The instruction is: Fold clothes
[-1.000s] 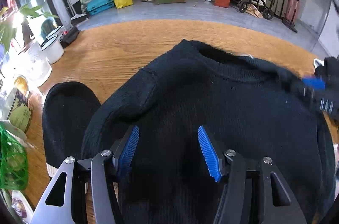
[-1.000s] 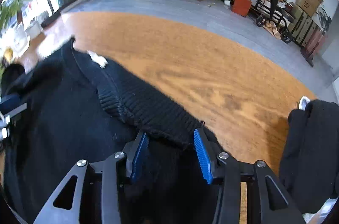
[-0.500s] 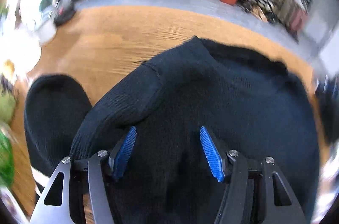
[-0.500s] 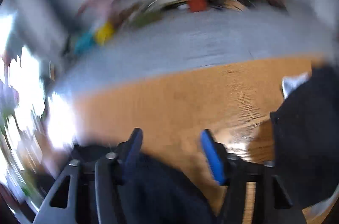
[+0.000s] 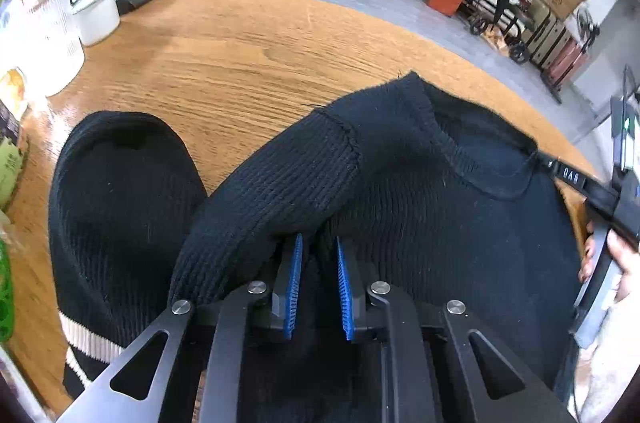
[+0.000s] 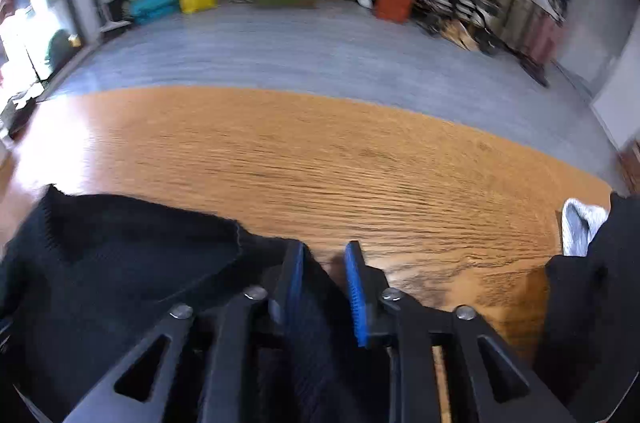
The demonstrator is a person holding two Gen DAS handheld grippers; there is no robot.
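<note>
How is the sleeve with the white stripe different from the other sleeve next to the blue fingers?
The striped sleeve lies flat on the table, while the other sleeve is bunched up and lifted over the sweater's body. The striped sleeve shows its white-banded cuff; the other sleeve's cuff is hidden. The left gripper pinches fabric right beside the lifted sleeve and does not touch the striped one. Both are black ribbed knit.

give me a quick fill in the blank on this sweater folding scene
1. The sweater is ____ in colour.
2. It lies on a ____ table.
3. The left gripper is pinching the ____.
4. The sleeve cuff has a ____ stripe.

Missing words: black; wooden; sweater; white
</note>
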